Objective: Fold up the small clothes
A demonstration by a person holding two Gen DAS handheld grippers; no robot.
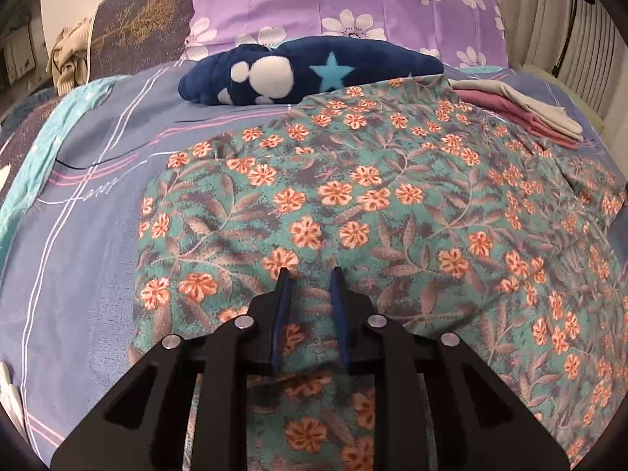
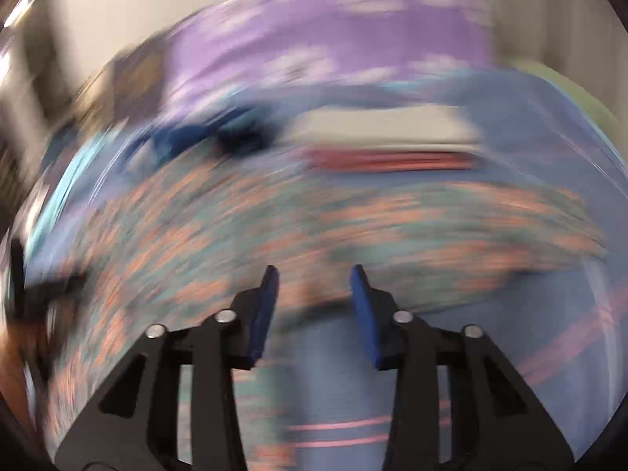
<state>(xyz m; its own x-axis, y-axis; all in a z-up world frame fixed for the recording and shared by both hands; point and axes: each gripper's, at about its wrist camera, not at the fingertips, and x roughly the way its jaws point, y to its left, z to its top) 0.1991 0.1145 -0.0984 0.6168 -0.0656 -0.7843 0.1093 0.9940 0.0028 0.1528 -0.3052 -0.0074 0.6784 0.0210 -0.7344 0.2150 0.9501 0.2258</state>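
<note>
Grippers, left (image 1: 310, 271) and right (image 2: 314, 269), both spread and empty above floral garment (image 1: 373, 196).

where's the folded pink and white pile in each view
Left wrist: the folded pile lies upper right on the bed, past the far corner of the floral garment.
Right wrist: blurred, upper centre-right, a white band over a red-pink one, beyond the floral garment.
Shared landmark: the purple flowered pillow along the top of both views.
</note>
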